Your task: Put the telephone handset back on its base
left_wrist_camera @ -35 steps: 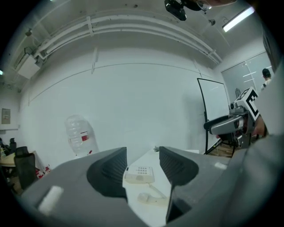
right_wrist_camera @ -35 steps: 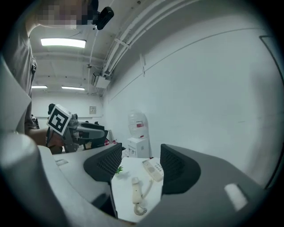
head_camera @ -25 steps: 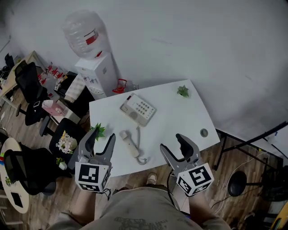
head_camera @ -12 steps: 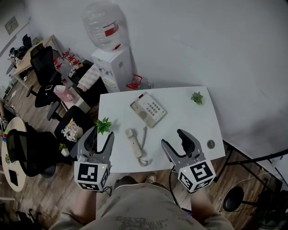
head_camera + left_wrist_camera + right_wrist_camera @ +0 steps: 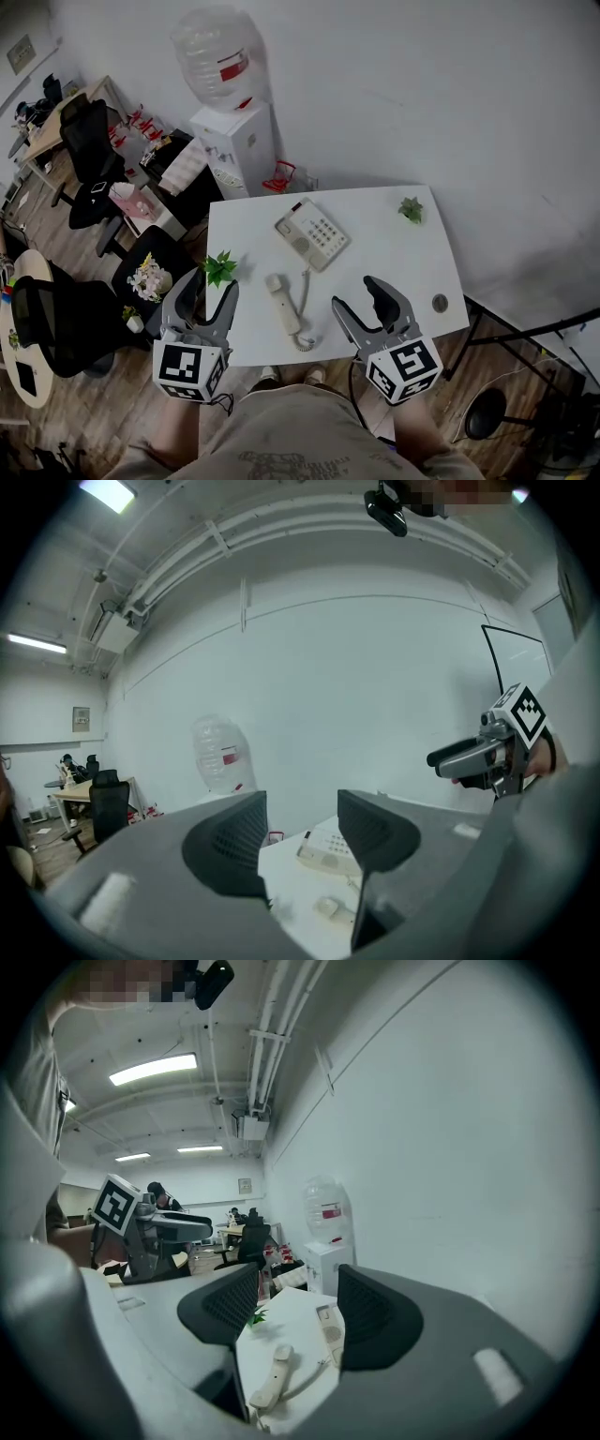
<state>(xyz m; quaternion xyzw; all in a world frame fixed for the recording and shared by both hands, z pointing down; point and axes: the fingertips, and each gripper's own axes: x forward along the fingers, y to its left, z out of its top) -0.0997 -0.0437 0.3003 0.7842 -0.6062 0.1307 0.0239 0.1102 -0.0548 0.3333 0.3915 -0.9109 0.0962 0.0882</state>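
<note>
White worktop [image 5: 394,267] carries the handset [image 5: 284,305] near its front edge, just before the base [image 5: 312,234], long axis pointing away from the person [image 5: 300,441]. It lies midway between left gripper [image 5: 211,284] and right gripper [image 5: 358,298], both jaws released and empty.

A water dispenser [image 5: 236,145] stands beyond the white table [image 5: 394,272] bearing a near-left plant [image 5: 219,268] and far-right plant [image 5: 410,209].

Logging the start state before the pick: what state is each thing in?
Telephone handset: off its base, lying on the white table.
Telephone base: cradle empty.
Left gripper: open, empty.
Right gripper: open, empty.
Water bottle: mounted on the dispenser.
</note>
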